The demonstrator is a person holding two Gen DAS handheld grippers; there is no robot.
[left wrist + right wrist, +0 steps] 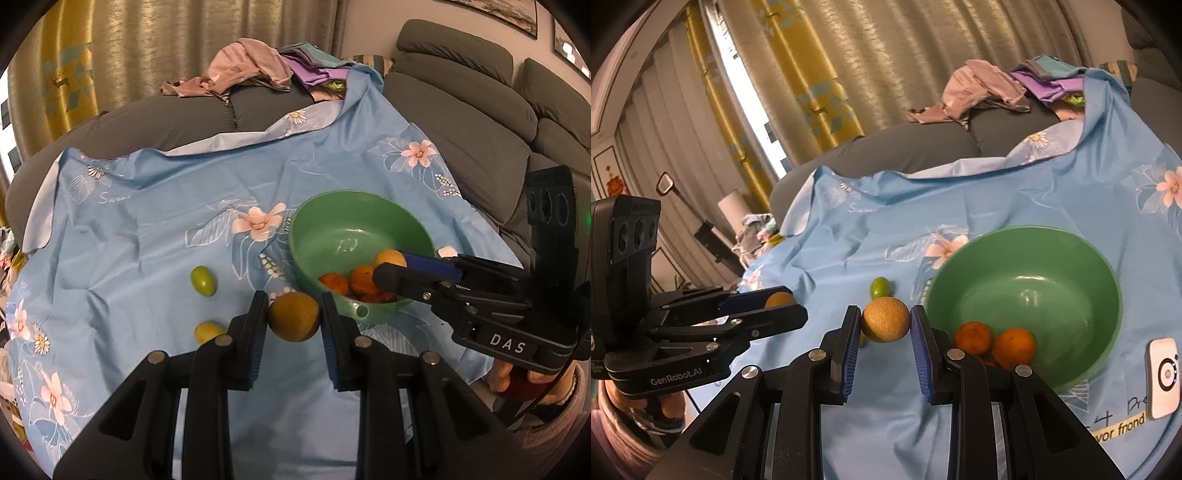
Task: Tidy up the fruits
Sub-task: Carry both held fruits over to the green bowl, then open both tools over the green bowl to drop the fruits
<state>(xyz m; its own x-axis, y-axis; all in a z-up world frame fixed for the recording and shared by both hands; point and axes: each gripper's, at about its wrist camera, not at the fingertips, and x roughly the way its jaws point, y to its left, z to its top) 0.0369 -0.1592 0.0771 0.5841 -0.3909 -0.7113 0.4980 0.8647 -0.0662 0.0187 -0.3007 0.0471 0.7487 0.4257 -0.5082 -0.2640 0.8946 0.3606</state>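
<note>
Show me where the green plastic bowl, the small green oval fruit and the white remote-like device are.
Green plastic bowl [1071,254]: right wrist view, bare inner far wall.
Small green oval fruit [202,280]: left wrist view, middle of its skin, lying on the blue cloth.
White remote-like device [1163,376]: right wrist view, middle of its front face.

We see a pale blue cloth [155,221] printed with pink-and-white flowers and white leaf outlines (a small daisy shows too). The bowl [332,221] is plain green, holding orange fruits [1014,347]. Each black hand-held gripper carries blue pads [849,354]; the fruit [885,319] between the right one's looks dull yellow-brown, though the light is poor. A green fruit [202,280] and a yellow one [208,331] lie on the cloth. The sofa [461,96] is grey, the curtains [849,74] beige and gold.
</note>
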